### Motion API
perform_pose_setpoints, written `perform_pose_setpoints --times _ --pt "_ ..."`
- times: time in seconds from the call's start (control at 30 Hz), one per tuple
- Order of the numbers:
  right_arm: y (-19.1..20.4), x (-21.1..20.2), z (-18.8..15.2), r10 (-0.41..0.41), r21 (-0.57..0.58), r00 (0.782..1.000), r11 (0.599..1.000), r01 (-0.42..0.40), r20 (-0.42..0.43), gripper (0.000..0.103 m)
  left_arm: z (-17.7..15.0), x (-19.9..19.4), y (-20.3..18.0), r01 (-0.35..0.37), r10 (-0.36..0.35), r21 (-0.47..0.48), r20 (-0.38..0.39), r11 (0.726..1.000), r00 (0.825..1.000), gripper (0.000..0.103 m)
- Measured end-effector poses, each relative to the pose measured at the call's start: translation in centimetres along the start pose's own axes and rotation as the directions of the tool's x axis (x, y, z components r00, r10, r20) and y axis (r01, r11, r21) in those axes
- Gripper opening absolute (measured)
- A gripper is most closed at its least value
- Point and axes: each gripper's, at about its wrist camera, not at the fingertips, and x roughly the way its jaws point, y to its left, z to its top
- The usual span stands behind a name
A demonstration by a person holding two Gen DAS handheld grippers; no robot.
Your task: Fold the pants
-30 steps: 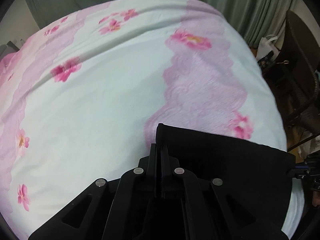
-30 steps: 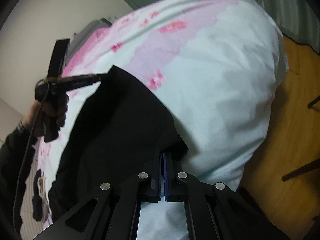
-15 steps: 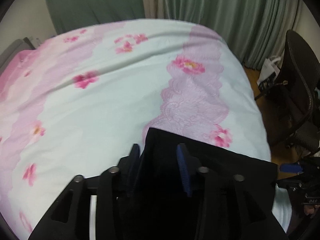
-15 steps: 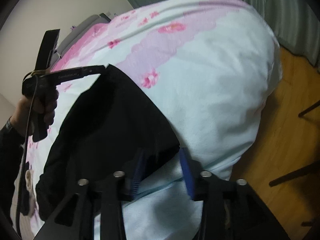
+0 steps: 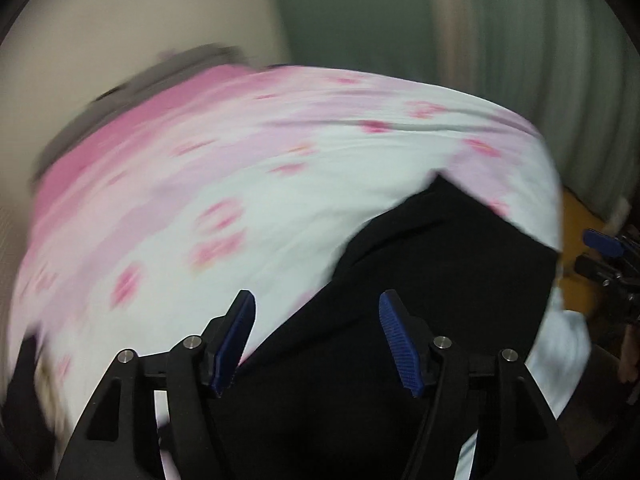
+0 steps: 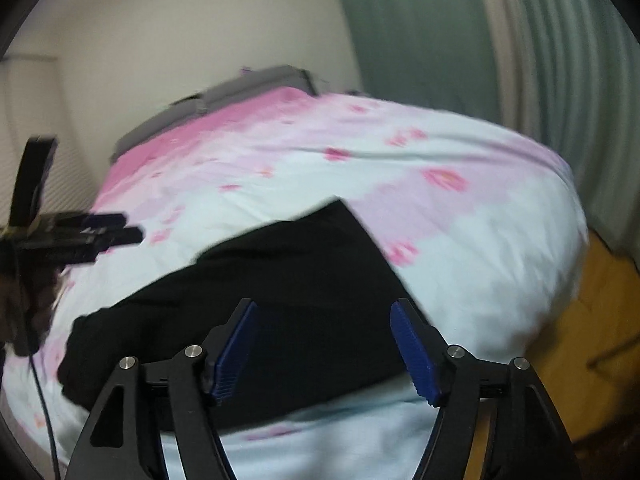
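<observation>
Since a second ago we have let go of black pants [image 6: 288, 300]; both camera views swung toward headboard. Nearest: our left gripper [image 5: 316, 340] and right gripper [image 6: 326, 350], jaws spreading, pinching nothing. Beyond: pants lie folded on floral bedspread [image 6: 480, 248], near bed's corner. Farthest: green curtain [image 6: 420, 40], blurred.

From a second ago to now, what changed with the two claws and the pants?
Both claws let go: a second ago each was clamped on a corner of the black pants; now the left claw and right claw have their jaws opening, pads clear of the fabric, and both have pulled back and up. The pants stayed folded on the floral bedspread.
</observation>
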Motion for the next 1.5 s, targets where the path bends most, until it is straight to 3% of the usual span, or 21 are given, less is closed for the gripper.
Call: perform_pose_setpoints --times 0.07,0.2,0.4,0.47,0.63,0.7,0.77,0.87,1.0,1.13,1.27,1.5 --pt "1.8 0.1 -0.1 0.052 -0.031 0.999 0.998 -0.052 -0.014 0.072 -3.4 -2.3 2.5 -0.076 0.076 -0.096 -0.004 0.992 0.997 0.066" --pt "6.3 0.8 -1.0 0.155 -0.131 0.986 0.978 -0.162 -0.066 0.073 -11.0 -5.5 5.8 -0.217 0.206 -0.277 -0.068 0.936 0.976 0.067" --pt "12.6 1.4 -2.6 0.279 -0.300 0.954 0.906 -0.299 -0.107 0.073 -18.1 -6.7 6.5 -0.305 0.304 -0.478 -0.082 0.824 0.949 0.066" --pt "13.9 1.5 -3.3 0.311 -0.339 0.944 0.882 -0.329 -0.107 0.073 -19.2 -6.6 6.3 -0.299 0.307 -0.509 -0.071 0.808 0.949 0.066" --pt "16.5 2.2 -5.0 0.356 -0.391 0.923 0.836 -0.384 -0.145 0.073 -19.9 -4.4 6.2 -0.264 0.273 -0.534 -0.063 0.803 0.960 0.066" --pt "17.3 2.9 -5.4 0.356 -0.394 0.920 0.831 -0.392 -0.166 0.073 -19.8 -3.6 6.7 -0.275 0.280 -0.535 -0.073 0.799 0.957 0.066" --pt "17.7 3.4 -5.8 0.354 -0.390 0.918 0.831 -0.397 -0.178 0.073 -19.6 -3.2 7.0 -0.321 0.324 -0.509 -0.086 0.799 0.942 0.066" --pt "17.7 4.0 -6.2 0.353 -0.377 0.915 0.834 -0.402 -0.196 0.073 -19.9 -2.2 7.7 -0.294 0.290 -0.507 -0.089 0.810 0.953 0.065" --pt "17.3 5.2 -6.4 0.339 -0.350 0.915 0.848 -0.398 -0.221 0.073 -20.7 -0.8 7.6 -0.214 0.196 -0.530 -0.091 0.821 0.976 0.035" --pt "16.8 5.9 -6.3 0.329 -0.330 0.916 0.859 -0.391 -0.230 0.073 -20.6 -1.7 7.0 -0.242 0.231 -0.504 -0.085 0.829 0.969 0.018" --pt "16.4 6.2 -6.2 0.327 -0.322 0.915 0.862 -0.391 -0.237 0.073 -21.4 -2.7 7.0 -0.238 0.216 -0.534 -0.104 0.812 0.971 0.016" --pt "16.1 5.7 -4.7 0.336 -0.381 0.910 0.830 -0.408 -0.243 0.073 -20.8 -4.4 5.4 -0.287 0.264 -0.502 -0.117 0.816 0.957 0.015"
